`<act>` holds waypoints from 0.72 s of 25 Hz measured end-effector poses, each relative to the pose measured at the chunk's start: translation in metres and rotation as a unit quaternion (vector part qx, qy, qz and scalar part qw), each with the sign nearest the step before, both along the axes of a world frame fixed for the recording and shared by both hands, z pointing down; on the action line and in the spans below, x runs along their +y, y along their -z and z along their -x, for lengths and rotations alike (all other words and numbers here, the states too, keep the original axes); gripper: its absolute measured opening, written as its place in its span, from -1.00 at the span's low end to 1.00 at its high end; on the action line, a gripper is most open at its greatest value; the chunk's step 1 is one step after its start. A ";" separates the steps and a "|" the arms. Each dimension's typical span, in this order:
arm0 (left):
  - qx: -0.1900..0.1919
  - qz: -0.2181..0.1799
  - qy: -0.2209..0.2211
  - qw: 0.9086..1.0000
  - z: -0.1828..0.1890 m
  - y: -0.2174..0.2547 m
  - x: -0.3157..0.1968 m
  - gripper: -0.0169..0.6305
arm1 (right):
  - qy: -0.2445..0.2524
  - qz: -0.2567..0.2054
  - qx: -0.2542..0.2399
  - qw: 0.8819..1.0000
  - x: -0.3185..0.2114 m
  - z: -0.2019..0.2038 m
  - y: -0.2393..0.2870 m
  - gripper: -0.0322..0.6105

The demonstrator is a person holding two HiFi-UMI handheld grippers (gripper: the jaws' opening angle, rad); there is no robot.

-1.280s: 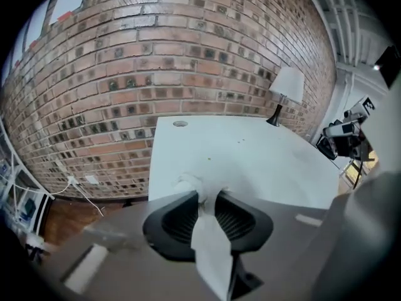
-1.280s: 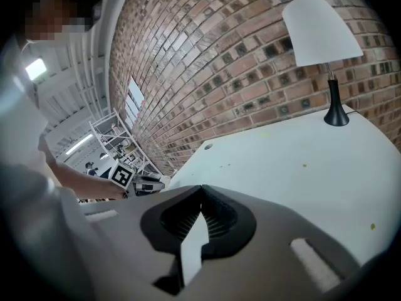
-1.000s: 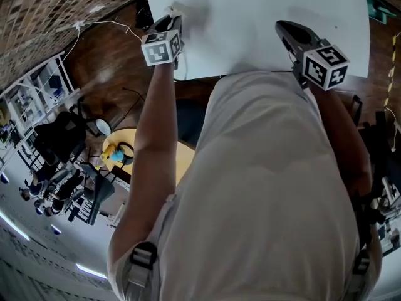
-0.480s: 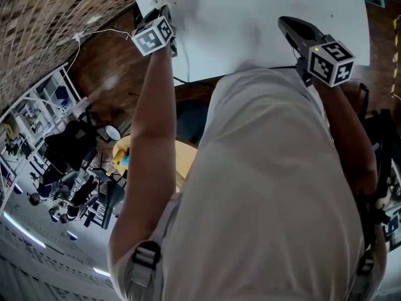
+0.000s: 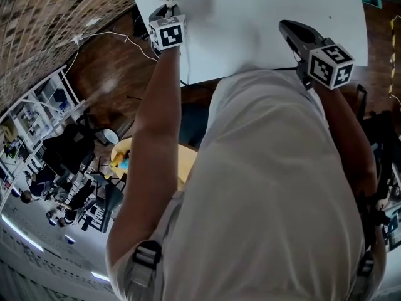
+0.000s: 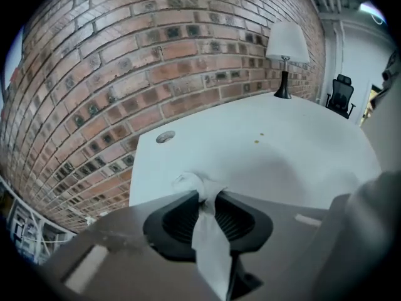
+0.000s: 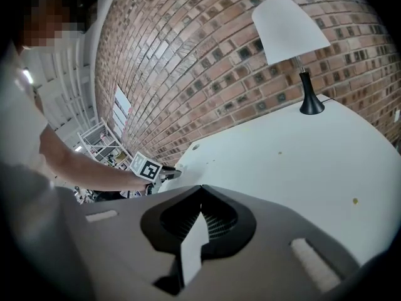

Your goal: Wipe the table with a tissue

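The left tongs (image 6: 202, 198), closing tighter on the crumpled white paper tissue (image 6: 191, 182), have slid it along the left corner of the white desk (image 6: 282, 155), so wiping is under way. The right tongs (image 7: 200, 192) look shut and seemingly empty. No writing is readable, only square markers.

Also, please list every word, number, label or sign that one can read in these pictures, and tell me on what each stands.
Readable text: none.
Left marker cube and right marker cube: black-and-white square patterns only, no letters or digits.
Table, lamp, brick wall: no print visible.
Shelves and the clutter near them: too small and blurred to read.
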State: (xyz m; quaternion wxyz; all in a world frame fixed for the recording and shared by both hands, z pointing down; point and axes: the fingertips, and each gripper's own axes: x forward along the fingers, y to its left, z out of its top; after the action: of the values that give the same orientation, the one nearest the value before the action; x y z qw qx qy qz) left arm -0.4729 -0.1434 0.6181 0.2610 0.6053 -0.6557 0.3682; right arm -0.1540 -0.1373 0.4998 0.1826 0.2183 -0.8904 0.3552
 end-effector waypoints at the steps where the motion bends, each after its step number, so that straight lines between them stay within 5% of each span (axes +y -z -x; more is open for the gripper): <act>1: -0.001 -0.001 -0.005 1.000 -0.001 0.000 -0.001 -0.68 | 0.000 0.000 0.000 1.000 0.001 0.000 0.000 -0.88; 11: 0.013 -0.012 -0.031 0.999 -0.022 -0.004 0.000 -0.69 | 0.007 0.003 0.005 1.000 0.011 0.017 0.004 -0.88; 14: 0.083 -0.028 -0.019 0.996 -0.042 0.004 0.005 -0.69 | 0.004 -0.003 0.003 1.000 0.018 0.018 0.011 -0.88; 18: 0.216 -0.029 -0.020 0.976 -0.077 0.019 0.020 -0.69 | -0.015 -0.009 -0.003 1.000 0.026 0.018 0.017 -0.88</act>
State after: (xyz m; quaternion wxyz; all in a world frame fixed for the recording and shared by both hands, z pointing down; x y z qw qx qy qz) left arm -0.3962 -0.1229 0.5986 0.3718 0.6908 -0.5818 0.2145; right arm -0.1718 -0.1114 0.4830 0.1722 0.2321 -0.8910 0.3502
